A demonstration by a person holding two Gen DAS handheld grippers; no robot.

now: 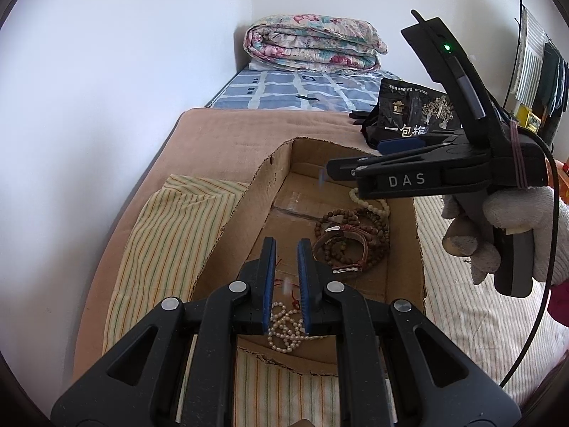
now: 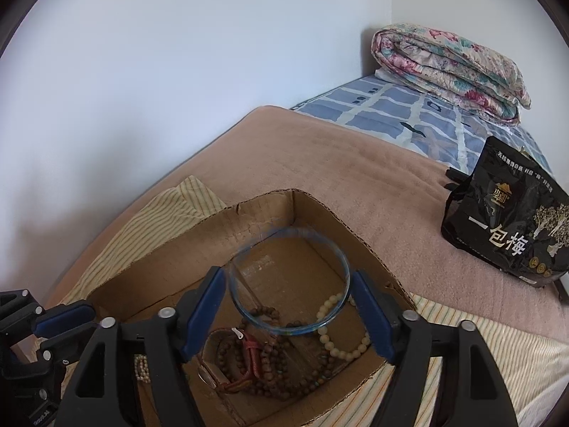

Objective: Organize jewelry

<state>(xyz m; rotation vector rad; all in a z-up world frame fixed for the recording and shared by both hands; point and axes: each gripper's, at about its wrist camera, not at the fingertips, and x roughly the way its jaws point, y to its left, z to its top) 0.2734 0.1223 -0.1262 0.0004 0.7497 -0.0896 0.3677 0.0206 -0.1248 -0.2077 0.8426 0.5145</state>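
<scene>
A shallow cardboard box (image 1: 270, 174) (image 2: 320, 210) lies on the bed and holds the jewelry. In it are brown wooden bead bracelets (image 1: 370, 245) (image 2: 284, 373), a leather strap bracelet (image 1: 341, 238) (image 2: 249, 352), a cream bead bracelet (image 1: 373, 204) (image 2: 341, 331) and a small pearl string (image 1: 284, 327) (image 2: 141, 368). My left gripper (image 1: 286, 249) hangs over the box's near end, jaws slightly apart and empty, the pearls below it. My right gripper (image 2: 288, 281) (image 1: 332, 170) is open over the box. A clear blue-tinted bangle (image 2: 290, 281), blurred, sits between its fingers, seemingly loose.
The box rests on a striped yellow cloth (image 1: 170, 235) over a pink-brown blanket (image 2: 338, 156). A black snack pouch (image 2: 512, 220) (image 1: 412, 114) stands behind the box on the right. A folded floral quilt (image 1: 309, 42) lies at the bed's far end. A white wall runs along the left.
</scene>
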